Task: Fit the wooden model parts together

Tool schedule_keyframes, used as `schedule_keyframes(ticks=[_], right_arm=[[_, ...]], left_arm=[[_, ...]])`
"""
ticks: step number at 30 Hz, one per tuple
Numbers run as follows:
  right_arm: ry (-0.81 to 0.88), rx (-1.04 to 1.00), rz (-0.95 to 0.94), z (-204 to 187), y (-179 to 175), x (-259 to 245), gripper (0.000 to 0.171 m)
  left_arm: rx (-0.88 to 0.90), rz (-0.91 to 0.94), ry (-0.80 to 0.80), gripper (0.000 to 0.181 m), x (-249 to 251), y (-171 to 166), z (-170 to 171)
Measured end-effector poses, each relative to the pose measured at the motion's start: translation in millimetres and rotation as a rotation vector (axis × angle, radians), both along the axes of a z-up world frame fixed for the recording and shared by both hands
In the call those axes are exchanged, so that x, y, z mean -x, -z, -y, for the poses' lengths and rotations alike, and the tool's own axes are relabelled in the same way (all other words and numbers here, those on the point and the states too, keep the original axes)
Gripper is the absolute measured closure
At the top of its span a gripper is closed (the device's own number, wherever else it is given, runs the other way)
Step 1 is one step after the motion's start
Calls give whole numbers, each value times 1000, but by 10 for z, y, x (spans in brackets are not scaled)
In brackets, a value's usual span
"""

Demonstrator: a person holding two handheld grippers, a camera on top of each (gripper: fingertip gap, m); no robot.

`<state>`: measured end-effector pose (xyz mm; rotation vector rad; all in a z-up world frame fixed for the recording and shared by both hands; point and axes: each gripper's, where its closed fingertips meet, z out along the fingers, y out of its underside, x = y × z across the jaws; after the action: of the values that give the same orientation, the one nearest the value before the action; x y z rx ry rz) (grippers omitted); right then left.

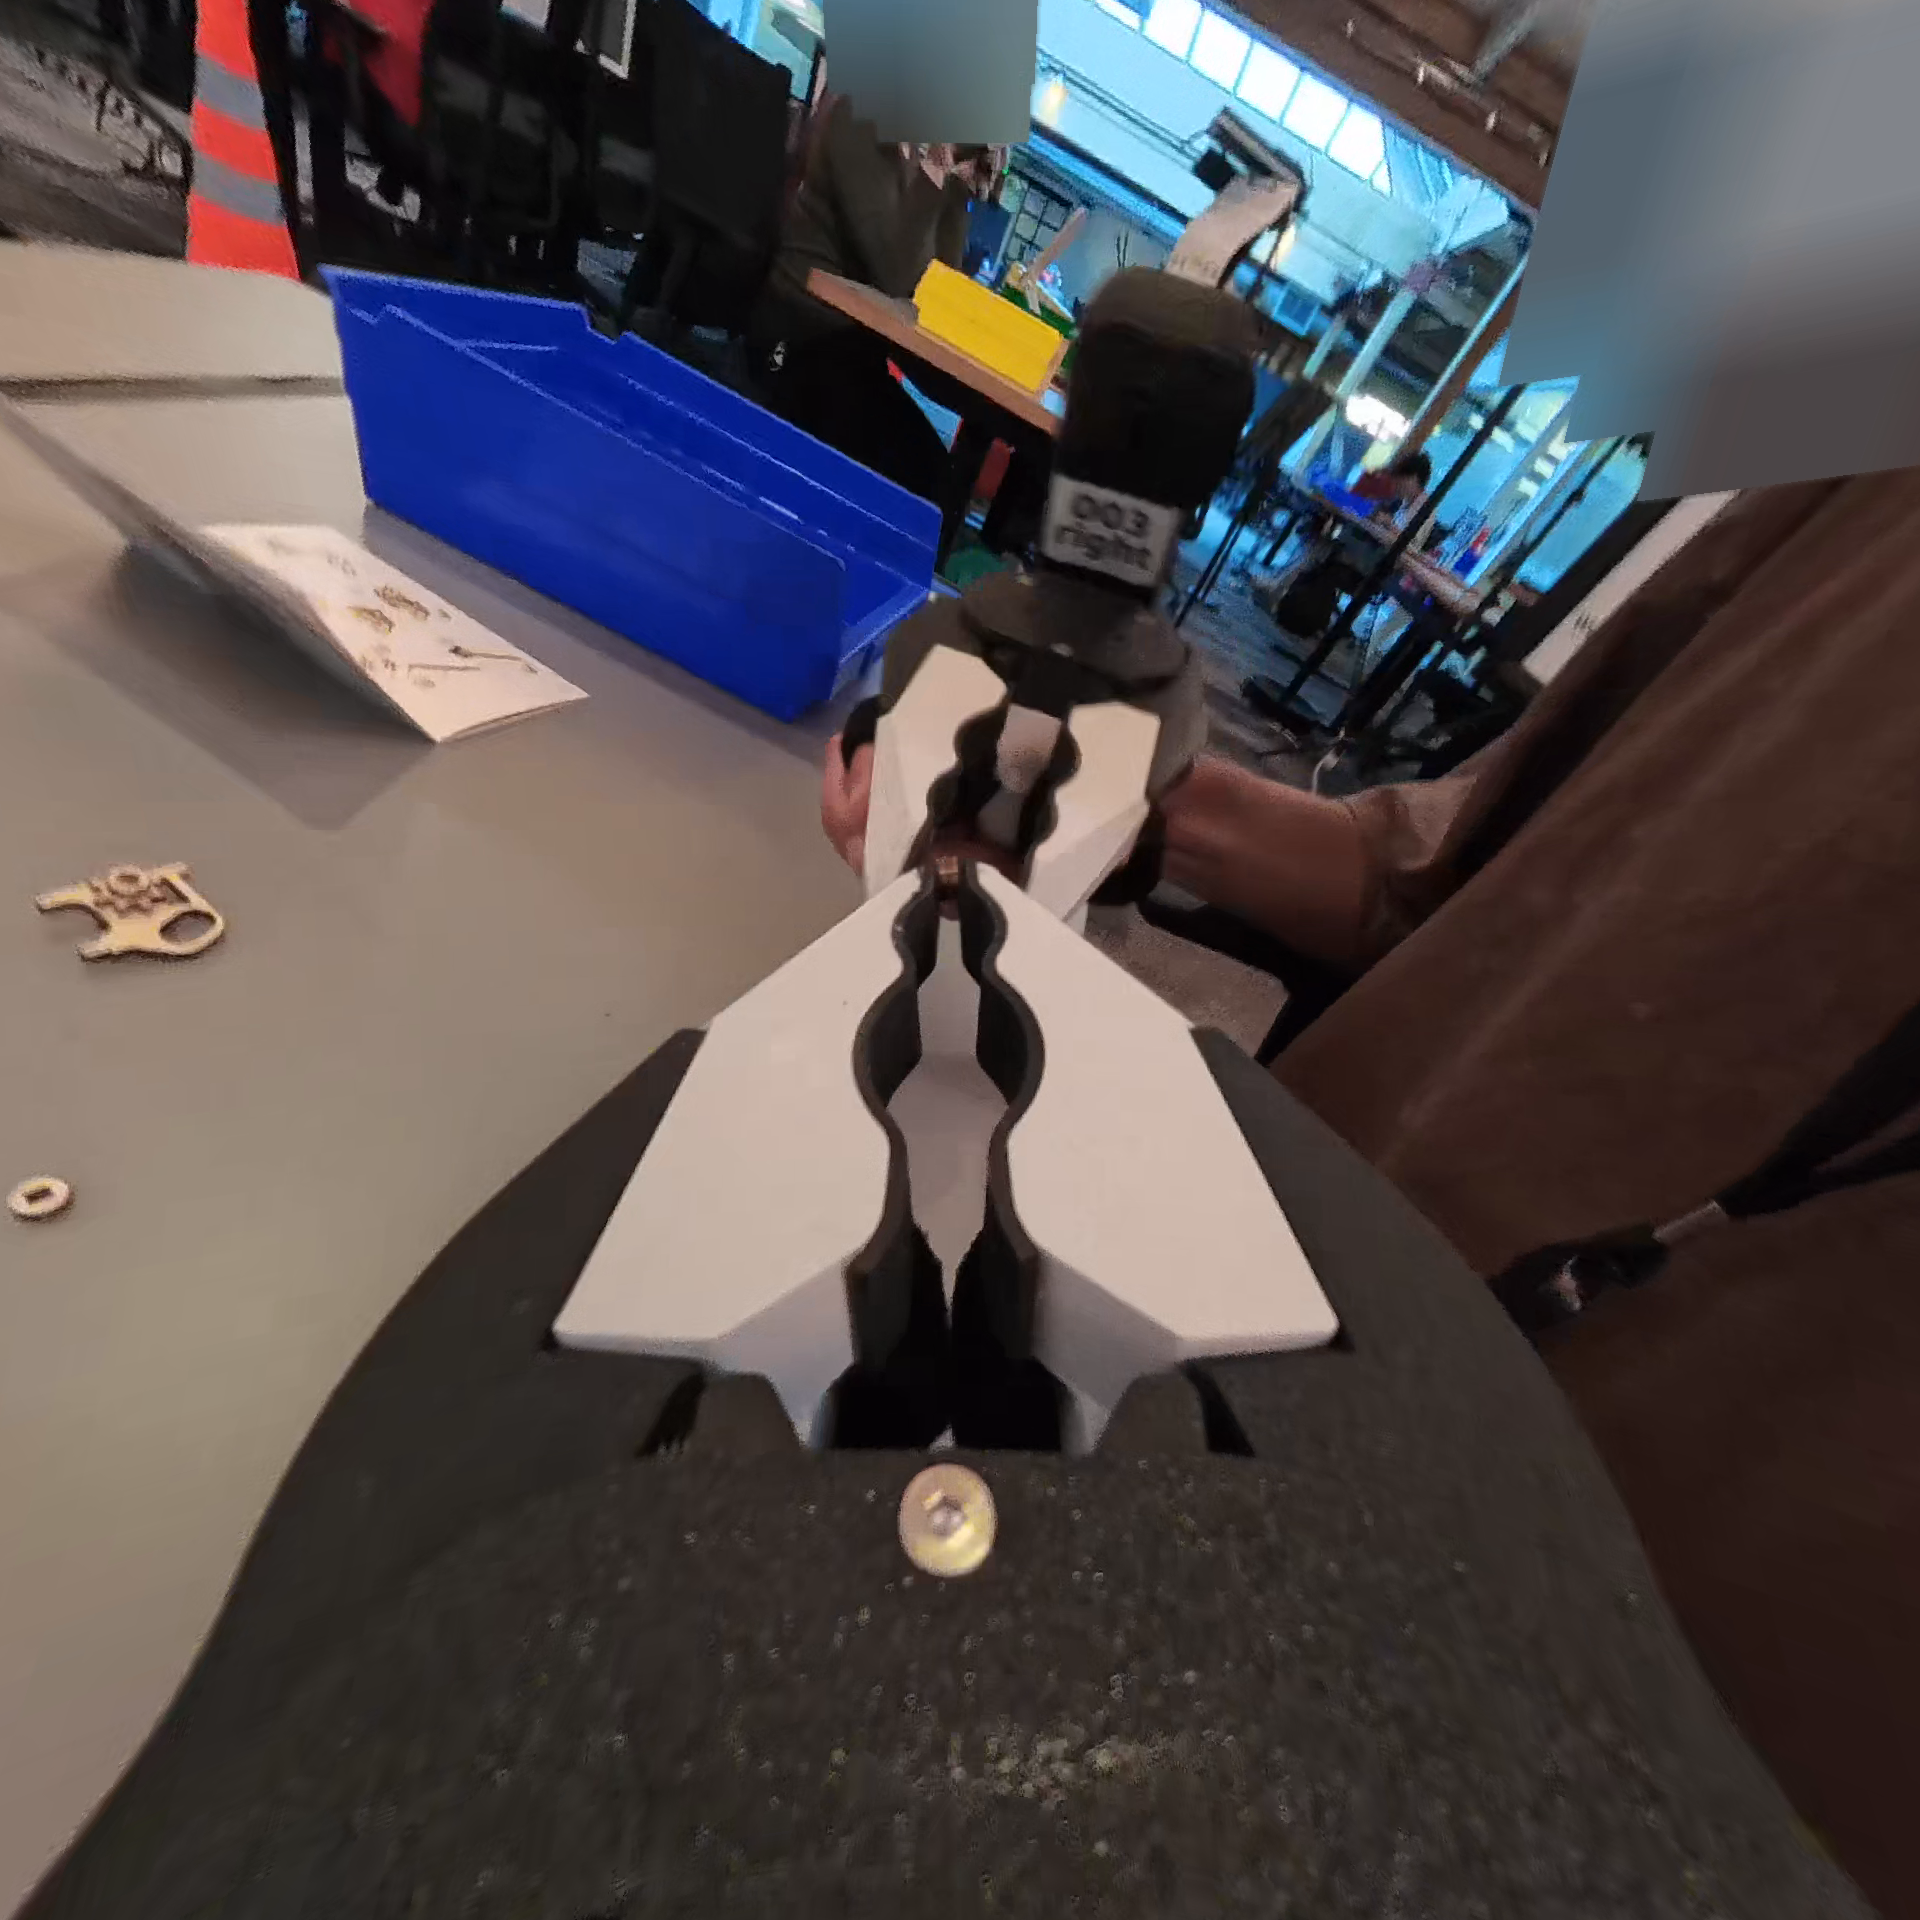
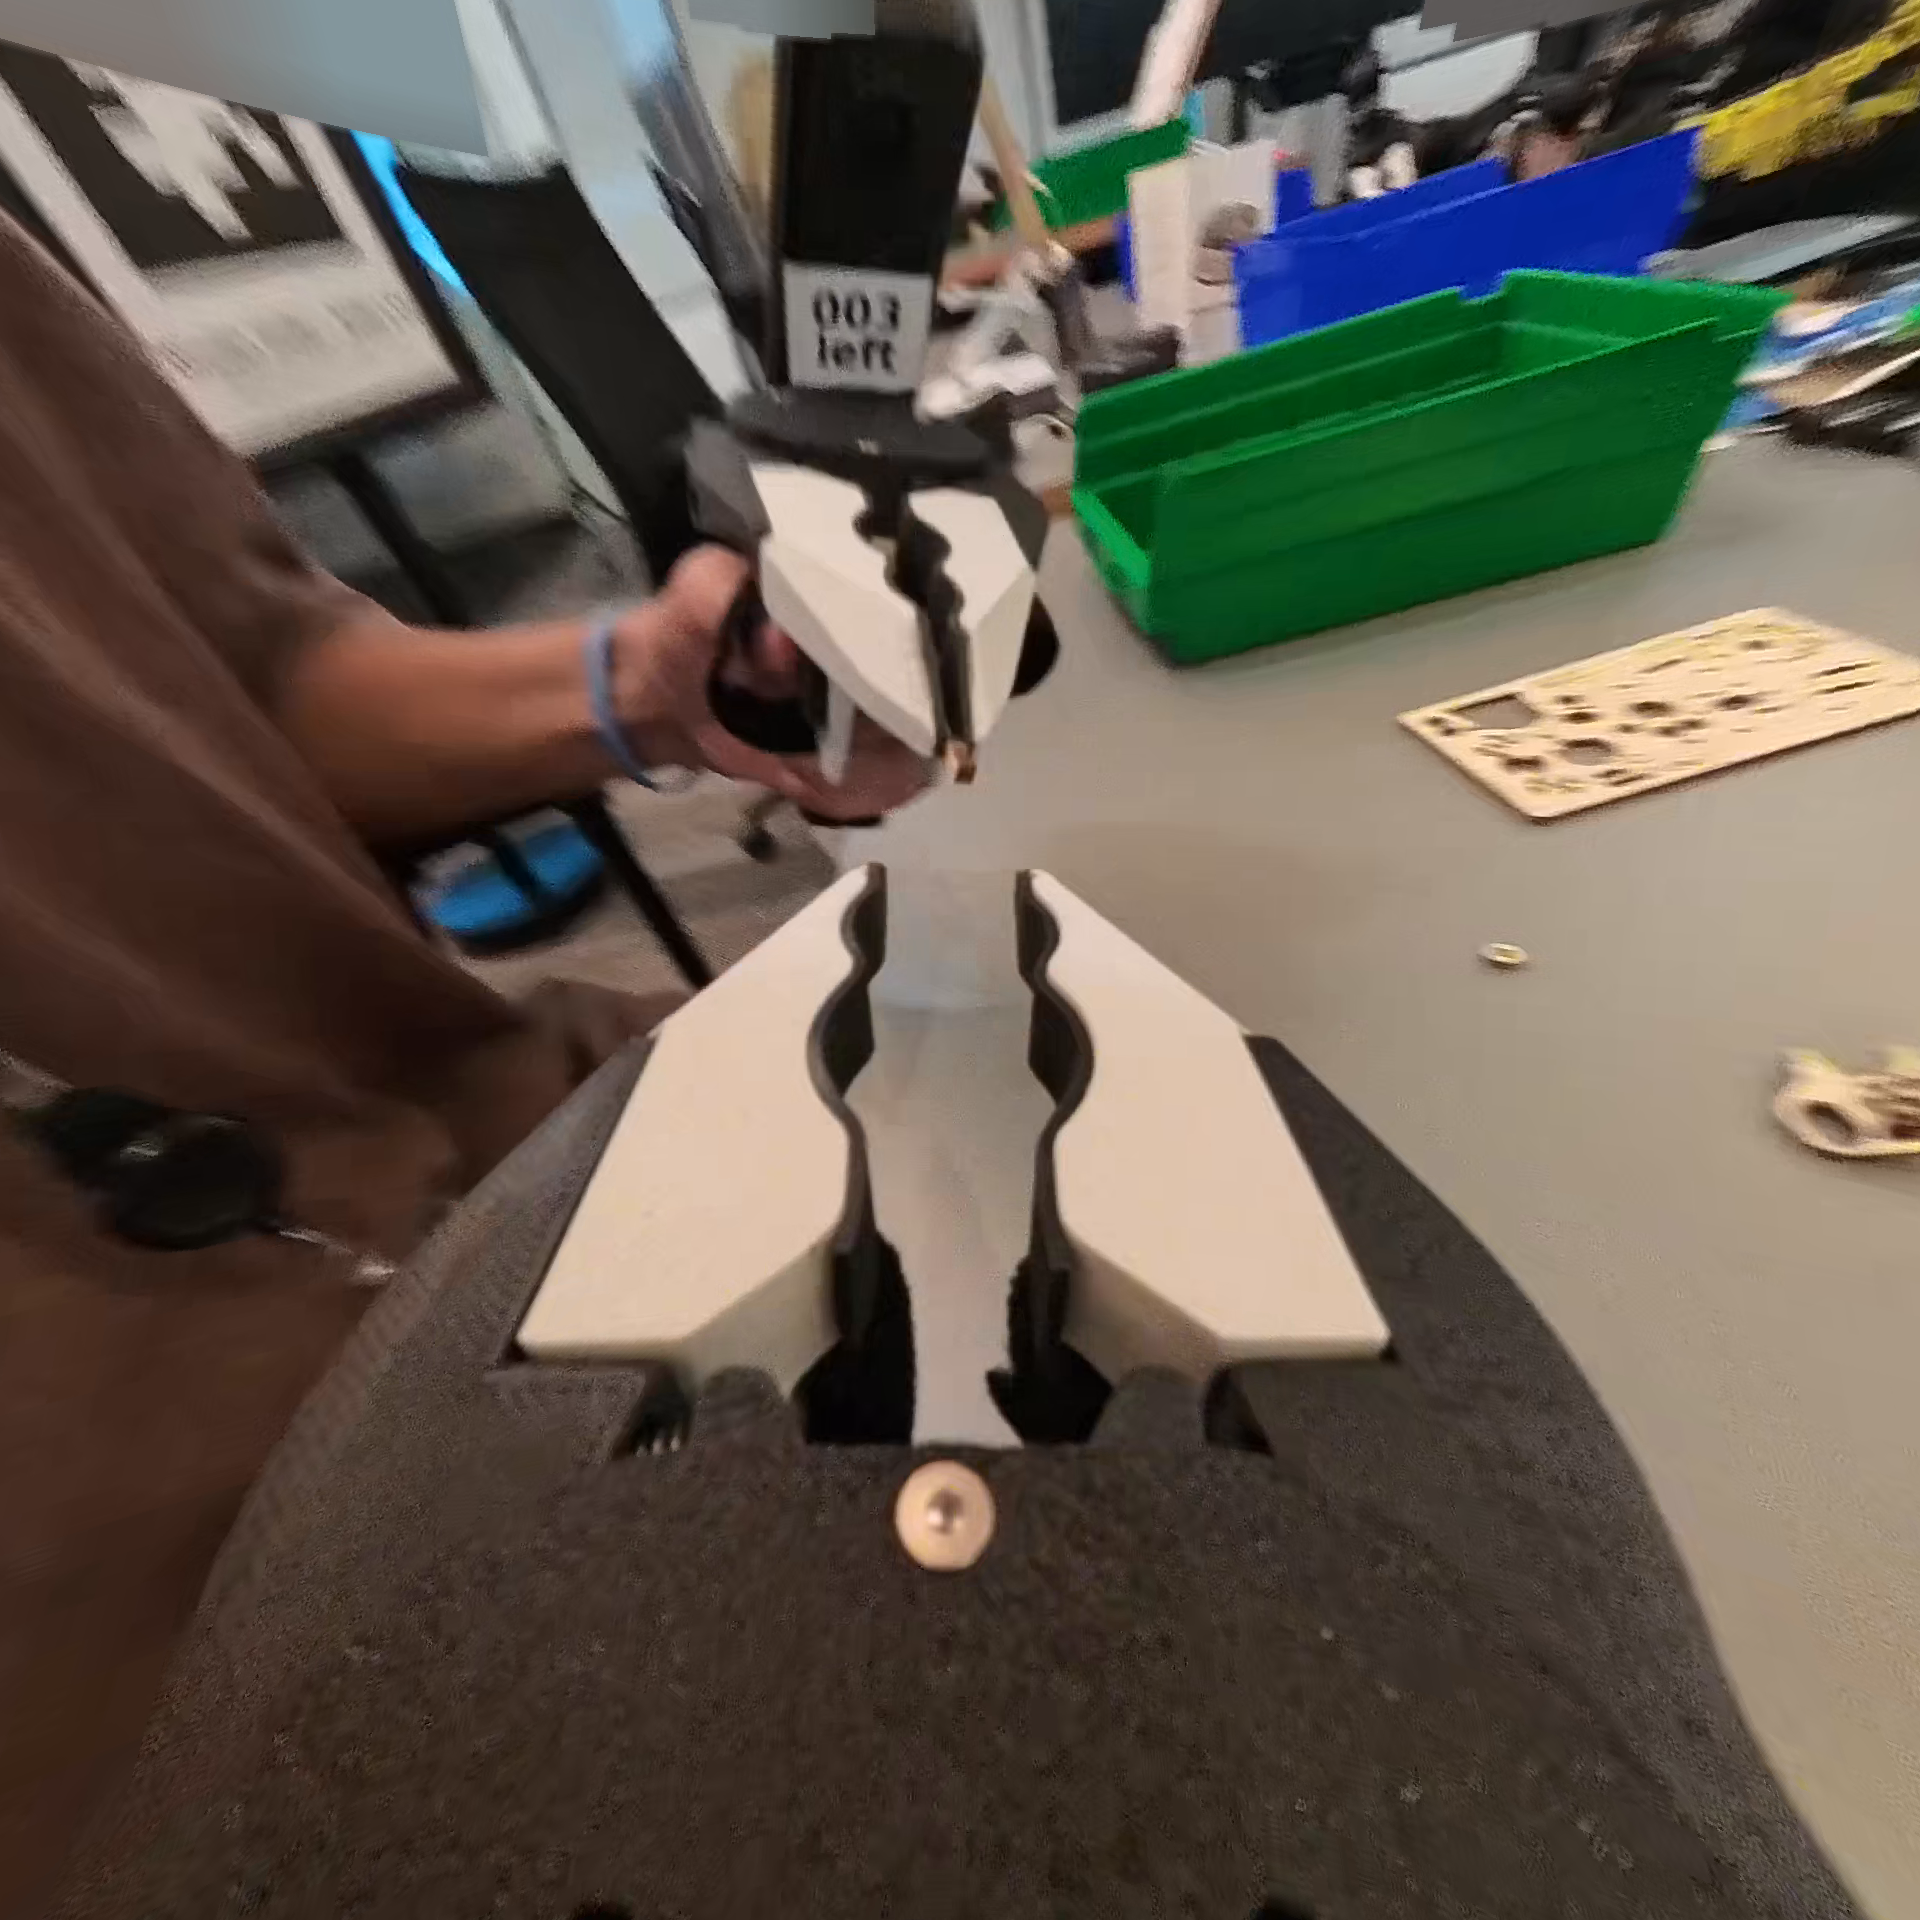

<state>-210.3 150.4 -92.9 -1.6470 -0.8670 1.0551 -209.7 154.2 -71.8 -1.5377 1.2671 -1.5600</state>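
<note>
My left gripper is shut on a small wooden piece pinched at its fingertips, held above the table's edge. My right gripper is open and empty, pointing at the left gripper and its small piece, a short gap away. In the left wrist view the right gripper faces mine tip to tip. A partly built wooden model part lies on the grey table; it also shows in the right wrist view. A small wooden ring lies near it.
A wooden sheet with punched-out holes lies on the table beside a green bin. A blue bin and an instruction booklet sit at the far side. A person in a brown garment stands close by the table's edge. Left and right tips are no more than a few centimetres apart.
</note>
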Motion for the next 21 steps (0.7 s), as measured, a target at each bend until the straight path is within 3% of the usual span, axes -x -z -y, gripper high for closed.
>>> schedule_keyframes(ticks=[4, 16, 19, 21], right_arm=[[-69, 40, -133, 75, -180, 1, 157], [-93, 6, -135, 143, -225, 52, 168], [-146, 123, -194, 137, -228, 52, 168], [-146, 90, -173, 135, -196, 52, 168]], left_arm=[[-103, 23, 56, 180, 31, -80, 151], [-100, 20, 79, 180, -12, -49, 236], [-181, 16, 55, 179, -11, -49, 222], [-218, -15, 48, 178, -1, -9, 212]])
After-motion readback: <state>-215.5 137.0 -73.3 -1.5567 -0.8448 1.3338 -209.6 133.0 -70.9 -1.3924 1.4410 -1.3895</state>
